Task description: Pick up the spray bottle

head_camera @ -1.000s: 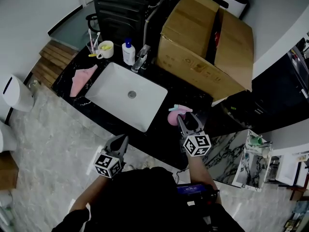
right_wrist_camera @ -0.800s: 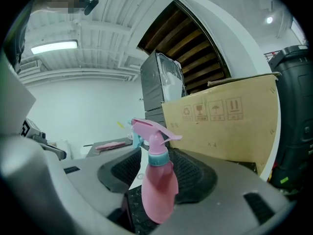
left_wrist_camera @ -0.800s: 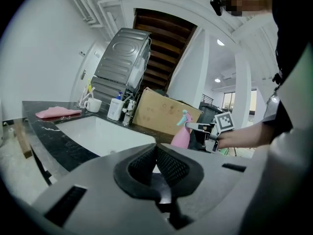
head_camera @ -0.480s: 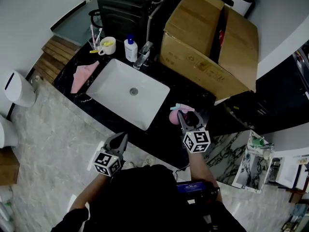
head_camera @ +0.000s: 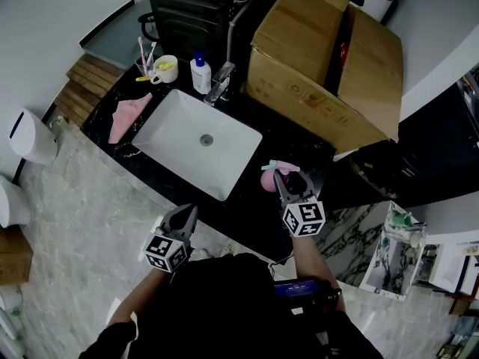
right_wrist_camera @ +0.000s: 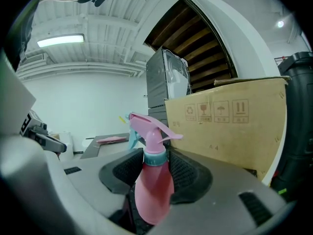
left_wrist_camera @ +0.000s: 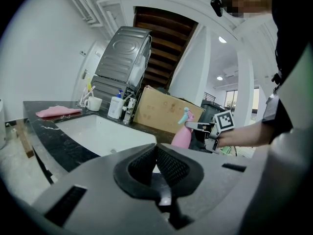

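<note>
A pink spray bottle (head_camera: pixel 268 178) with a light blue collar and trigger stands upright on the black counter (head_camera: pixel 288 144), right of the sink. My right gripper (head_camera: pixel 288 180) reaches level around it. In the right gripper view the bottle (right_wrist_camera: pixel 154 185) stands between the two black pads (right_wrist_camera: pixel 188 173); the jaws have just been closing on it and stand wide, with no clear press showing. My left gripper (head_camera: pixel 187 215) hangs off the counter's front edge over the floor, its pads (left_wrist_camera: pixel 171 165) meeting at the tips with nothing between them. From there the bottle (left_wrist_camera: pixel 182 137) and right gripper (left_wrist_camera: pixel 205 128) show far right.
A white rectangular sink (head_camera: pixel 161 152) fills the counter's left half, with a faucet (head_camera: pixel 218 88), a white pump bottle (head_camera: pixel 198 77), a mug of toothbrushes (head_camera: pixel 163 72) and a pink cloth (head_camera: pixel 127 118) around it. A large cardboard box (head_camera: pixel 329 58) stands close behind the bottle.
Both grippers and the bottle stay nearly where they were; the scene only shifts slightly with the head camera.
</note>
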`<state>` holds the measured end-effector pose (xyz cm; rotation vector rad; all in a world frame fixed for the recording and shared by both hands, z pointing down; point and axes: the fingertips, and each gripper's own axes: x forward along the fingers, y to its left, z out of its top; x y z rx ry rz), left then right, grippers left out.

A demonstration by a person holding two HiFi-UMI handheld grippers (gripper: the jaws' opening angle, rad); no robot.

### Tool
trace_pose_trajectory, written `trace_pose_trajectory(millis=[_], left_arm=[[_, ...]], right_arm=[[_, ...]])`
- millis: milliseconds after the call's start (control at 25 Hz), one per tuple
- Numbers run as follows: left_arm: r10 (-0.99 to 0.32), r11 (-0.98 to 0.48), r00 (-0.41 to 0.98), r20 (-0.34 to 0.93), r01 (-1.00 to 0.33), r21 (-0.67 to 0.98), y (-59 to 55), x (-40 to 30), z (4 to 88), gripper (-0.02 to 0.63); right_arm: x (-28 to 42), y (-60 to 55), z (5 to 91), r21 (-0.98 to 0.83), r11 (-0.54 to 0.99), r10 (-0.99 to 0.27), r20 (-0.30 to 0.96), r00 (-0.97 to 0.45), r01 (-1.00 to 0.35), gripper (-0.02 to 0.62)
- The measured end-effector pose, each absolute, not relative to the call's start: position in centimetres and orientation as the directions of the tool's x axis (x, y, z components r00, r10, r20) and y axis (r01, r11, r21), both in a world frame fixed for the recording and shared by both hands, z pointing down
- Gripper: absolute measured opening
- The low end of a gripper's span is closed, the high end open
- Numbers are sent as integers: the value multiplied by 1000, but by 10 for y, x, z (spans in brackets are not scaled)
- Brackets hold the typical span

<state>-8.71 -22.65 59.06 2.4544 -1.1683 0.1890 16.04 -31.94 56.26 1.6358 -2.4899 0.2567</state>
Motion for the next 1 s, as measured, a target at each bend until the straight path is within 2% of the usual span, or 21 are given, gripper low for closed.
trace_pose_trajectory(millis=[320, 560, 1000], left_arm=[[-702, -566, 637, 317, -770, 293, -225, -78, 589, 8], [-704, -583, 648, 289, -761, 285, -234, -69, 578, 8], [-638, -651, 720, 271, -693, 309, -234, -71, 577, 8]], right_arm=[[164, -317, 561, -75, 430, -877, 201, -436, -900, 176], [161, -323, 556, -80, 448, -872, 179, -455, -890, 173], [166, -305, 551, -93, 364, -908, 184, -375, -927, 170]])
